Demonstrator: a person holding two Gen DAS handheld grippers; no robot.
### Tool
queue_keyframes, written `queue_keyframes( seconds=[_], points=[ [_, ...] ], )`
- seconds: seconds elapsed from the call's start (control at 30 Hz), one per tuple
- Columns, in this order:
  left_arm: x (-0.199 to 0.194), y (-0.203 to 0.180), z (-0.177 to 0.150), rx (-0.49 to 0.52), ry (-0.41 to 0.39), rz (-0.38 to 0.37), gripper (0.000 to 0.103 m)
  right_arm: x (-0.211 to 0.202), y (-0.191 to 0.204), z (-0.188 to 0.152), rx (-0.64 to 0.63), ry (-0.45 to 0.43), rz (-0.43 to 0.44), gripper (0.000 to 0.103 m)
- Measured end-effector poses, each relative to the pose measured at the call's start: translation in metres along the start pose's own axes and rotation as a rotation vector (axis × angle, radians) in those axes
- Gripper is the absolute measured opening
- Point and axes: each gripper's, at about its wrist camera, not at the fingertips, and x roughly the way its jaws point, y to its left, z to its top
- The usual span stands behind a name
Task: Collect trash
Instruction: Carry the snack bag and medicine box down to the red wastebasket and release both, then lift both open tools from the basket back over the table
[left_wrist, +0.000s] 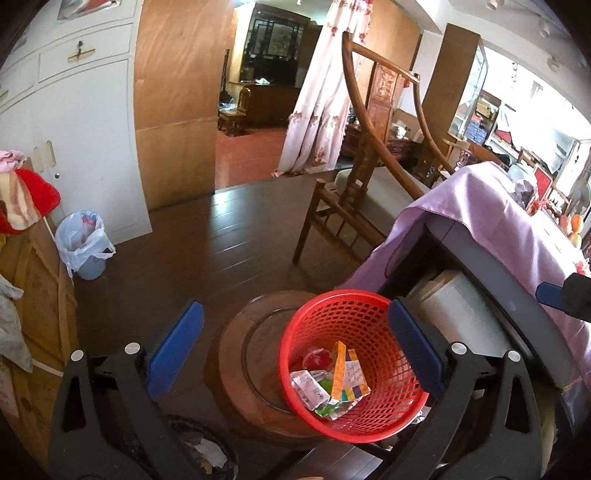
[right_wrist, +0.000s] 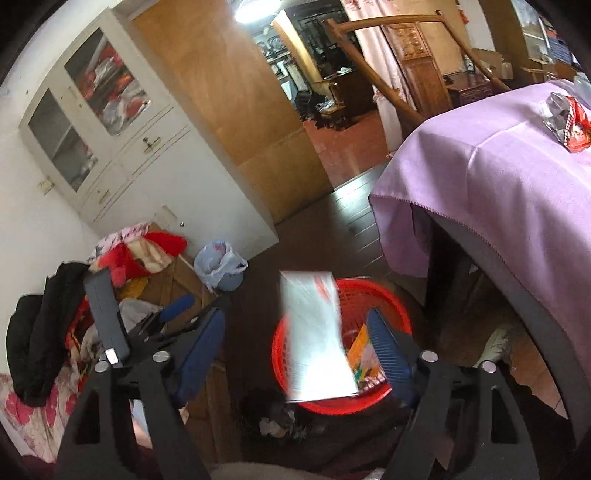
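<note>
Both tools tilt downward with blue-padded jaws spread wide: the left tool (left_wrist: 295, 350) grips nothing, and the right tool (right_wrist: 299, 354) stands apart too (neither pad pressing anything), its left neighbour visible beside it.

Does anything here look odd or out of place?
Yes: a blurred white paper packet hangs loose between the open right gripper fingers, over the red plastic mesh basket. That basket also sits tilted, half off the round wooden stool.

Dark wood floor (left_wrist: 192, 258), white cabinet (left_wrist: 74, 122), perhaps plywood wall (left_wrist: 177, 92)
</note>
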Motion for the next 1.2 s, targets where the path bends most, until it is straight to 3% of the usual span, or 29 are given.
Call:
queue_keyframes(
  seconds=[0.3,0.73,1.07,1.2],
  points=[
    [-0.002,-0.006,0.000,-0.002,0.007,-0.011,0.096,-0.021,-0.014,-0.006,0.029,-0.029,-0.038,0.081],
    [-0.050,-0.055,0.016,0.088,-0.080,-0.080,0.096,-0.090,-0.007,-0.026,-0.004,-0.160,-0.098,0.089],
    [-0.095,-0.126,0.012,0.251,-0.159,-0.119,0.096,-0.173,-0.020,-0.052,0.019,-0.319,-0.170,0.092],
    [-0.119,-0.164,0.003,0.335,-0.204,-0.143,0.096,-0.209,-0.025,-0.069,0.019,-0.383,-0.253,0.094]
  ],
)
